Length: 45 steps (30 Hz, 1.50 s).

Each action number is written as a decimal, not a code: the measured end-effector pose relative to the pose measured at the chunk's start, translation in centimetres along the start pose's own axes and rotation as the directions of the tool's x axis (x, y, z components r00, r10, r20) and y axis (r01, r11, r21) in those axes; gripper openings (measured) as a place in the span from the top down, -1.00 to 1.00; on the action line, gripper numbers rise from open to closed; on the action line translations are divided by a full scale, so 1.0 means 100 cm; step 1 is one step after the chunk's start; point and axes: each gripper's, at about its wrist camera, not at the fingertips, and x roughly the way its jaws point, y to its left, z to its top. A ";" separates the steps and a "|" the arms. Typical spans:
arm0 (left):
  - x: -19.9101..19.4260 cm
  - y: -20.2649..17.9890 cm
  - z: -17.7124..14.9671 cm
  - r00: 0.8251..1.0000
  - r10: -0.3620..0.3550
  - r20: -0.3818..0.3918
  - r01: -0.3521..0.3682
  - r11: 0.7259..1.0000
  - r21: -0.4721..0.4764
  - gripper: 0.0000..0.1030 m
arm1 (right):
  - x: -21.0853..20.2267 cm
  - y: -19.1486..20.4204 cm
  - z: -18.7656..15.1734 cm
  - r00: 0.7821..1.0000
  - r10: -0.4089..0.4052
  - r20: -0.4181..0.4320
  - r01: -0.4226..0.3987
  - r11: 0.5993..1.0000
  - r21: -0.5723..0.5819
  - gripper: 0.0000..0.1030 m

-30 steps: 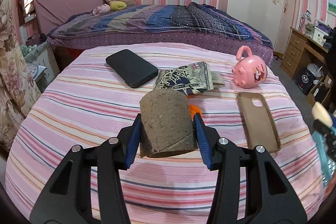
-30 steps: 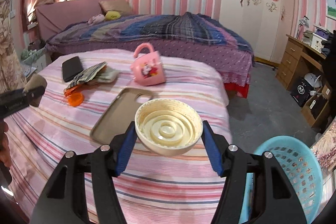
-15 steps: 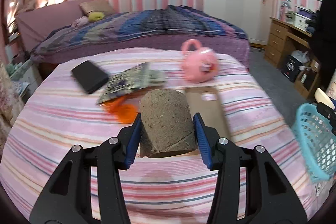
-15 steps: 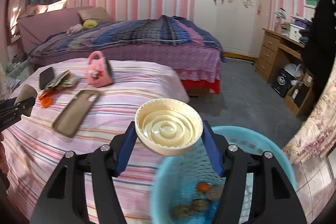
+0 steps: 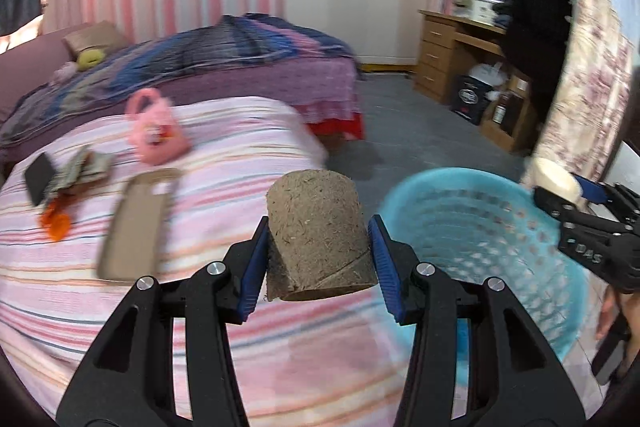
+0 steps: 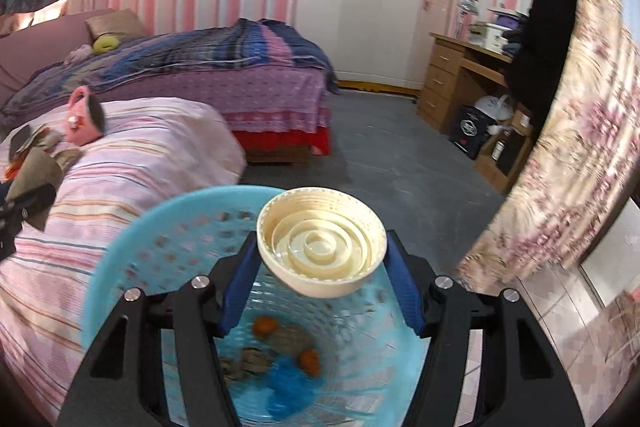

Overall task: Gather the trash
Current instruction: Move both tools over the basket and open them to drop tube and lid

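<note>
Trash is in both tools at once. The left gripper [image 5: 318,259] is clamped on a brown cardboard tube [image 5: 318,231], its blue pads pressed against the tube's two sides, so the tube stands nearly upright between them with its cut end facing the camera. The right gripper [image 6: 322,269] is closed on a cream round plastic lid [image 6: 322,253], squeezed across its width and tilted so the ribbed inside faces up and forward. Pinching each piece across its body looks like a way to carry it level and let it fall straight once the jaws part.

A light-blue perforated plastic basket [image 6: 132,255] stands on the floor to the right of the pink striped table cover [image 5: 240,131]. In the right wrist view the lid hangs directly over the basket's mouth, so I judge it ready to drop. In the left wrist view the tube is above the cover's near right edge, just left of the basket, and seems to need a short carry rightward.

Inside the basket lie two small orange pieces [image 6: 266,325], some grey-brown scraps and a crumpled blue item [image 6: 286,383]; blur hides what they are.

On the cover, to the far left, are a pink mug [image 5: 156,131], a tan phone case [image 5: 136,223], a black phone [image 5: 38,177], a printed packet [image 5: 86,169] and an orange scrap [image 5: 56,221].
</note>
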 end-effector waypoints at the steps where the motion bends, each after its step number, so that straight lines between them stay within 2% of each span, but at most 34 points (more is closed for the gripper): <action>1: 0.003 -0.016 0.000 1.000 -0.022 -0.005 0.022 1.000 0.010 0.08 | 0.001 -0.010 -0.003 1.000 -0.006 -0.004 0.006 1.000 0.013 -0.19; 7: 0.012 -0.064 0.000 0.998 -0.069 -0.010 0.069 0.996 0.053 0.06 | 0.004 -0.029 -0.009 1.000 -0.009 -0.012 0.009 0.999 0.037 -0.19; 9: 0.014 -0.067 0.000 0.997 -0.080 -0.011 0.081 0.995 0.056 0.00 | 0.003 -0.034 -0.011 1.000 -0.004 -0.008 0.005 0.999 0.052 -0.19; 11: 0.015 -0.070 0.001 0.995 -0.096 -0.018 0.097 0.993 0.064 -0.44 | 0.003 -0.036 -0.013 1.000 -0.002 -0.006 0.003 0.998 0.060 -0.19; 13: 0.012 -0.067 0.002 0.997 -0.073 0.007 0.073 0.995 0.068 -0.60 | 0.002 -0.036 -0.014 1.000 -0.002 -0.003 0.002 0.998 0.058 -0.19; 17: 0.009 -0.056 0.006 0.999 -0.030 0.026 0.028 0.997 0.071 -0.75 | 0.000 -0.031 -0.014 1.000 0.005 0.001 -0.005 0.998 0.057 -0.19; 23: 0.004 -0.024 0.009 0.997 0.060 0.048 -0.062 0.996 0.058 -0.83 | 0.002 -0.026 -0.013 1.000 0.011 -0.005 -0.010 0.998 0.057 -0.19; 29: 0.001 0.014 0.009 0.994 0.100 0.036 -0.100 0.995 -0.001 -0.85 | 0.005 -0.018 -0.011 1.000 0.013 -0.013 -0.012 0.998 0.062 -0.19; 31: 0.000 0.027 0.009 0.994 0.106 0.030 -0.105 0.994 -0.026 -0.85 | 0.005 -0.016 -0.011 1.000 0.007 -0.013 -0.006 0.998 0.059 -0.26; 32: -0.001 0.031 0.008 0.993 0.111 0.028 -0.110 0.993 -0.032 -0.85 | 0.005 -0.013 -0.010 1.000 -0.002 -0.011 0.003 0.998 0.060 -0.42; 34: -0.002 0.042 0.007 0.992 0.126 0.026 -0.125 0.991 -0.045 -0.85 | 0.006 -0.011 -0.009 1.000 -0.014 -0.008 0.015 0.998 0.061 -0.59; 37: -0.005 0.055 0.006 0.989 0.146 0.027 -0.144 0.988 -0.056 -0.85 | 0.006 -0.004 -0.005 1.000 -0.030 -0.008 0.031 0.998 0.064 -0.60; 39: -0.007 0.064 0.006 0.987 0.161 0.031 -0.158 0.985 -0.062 -0.86 | 0.004 0.004 0.000 0.999 -0.044 0.007 0.043 0.997 0.067 -0.78; 45: -0.017 0.104 0.007 0.973 0.226 0.037 -0.223 0.972 -0.071 -0.86 | 0.000 0.032 0.016 0.999 -0.013 0.038 0.010 0.997 0.075 -0.79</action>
